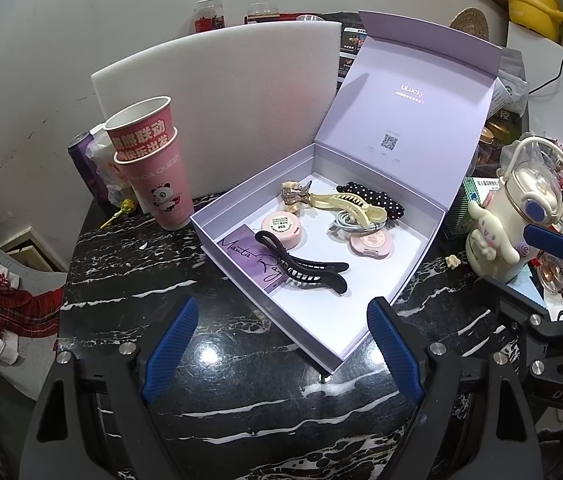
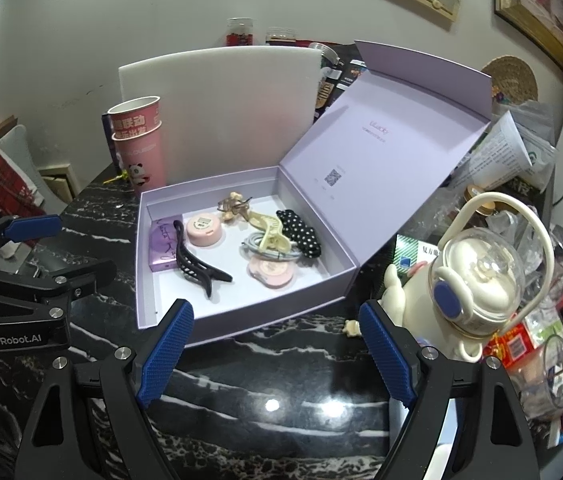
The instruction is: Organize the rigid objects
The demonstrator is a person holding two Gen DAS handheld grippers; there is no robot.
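An open lilac box (image 1: pixel 361 332) (image 2: pixel 265 322) with its lid up sits on the black marble table. Inside lie a black hair clip (image 1: pixel 305 272) (image 2: pixel 195 266), a purple card (image 1: pixel 247 254) (image 2: pixel 163 246), two pink compacts (image 1: pixel 283 227) (image 2: pixel 271 270), a cream clip (image 1: pixel 347 202) (image 2: pixel 267 232), a polka-dot bow (image 1: pixel 377 198) (image 2: pixel 301 234), a coiled cable (image 1: pixel 341 224) and a small amber clip (image 1: pixel 293 194) (image 2: pixel 233 204). My left gripper (image 1: pixel 281 352) is open and empty before the box's near corner. My right gripper (image 2: pixel 277 356) is open and empty before the box's front wall.
Two stacked pink paper cups (image 1: pixel 153 164) (image 2: pixel 139 144) stand left of the box before a white foam board (image 1: pixel 217 92). A cream character bottle (image 1: pixel 517 208) (image 2: pixel 477 276) and cluttered packets stand right. A small cream charm (image 2: pixel 352 328) lies on the table.
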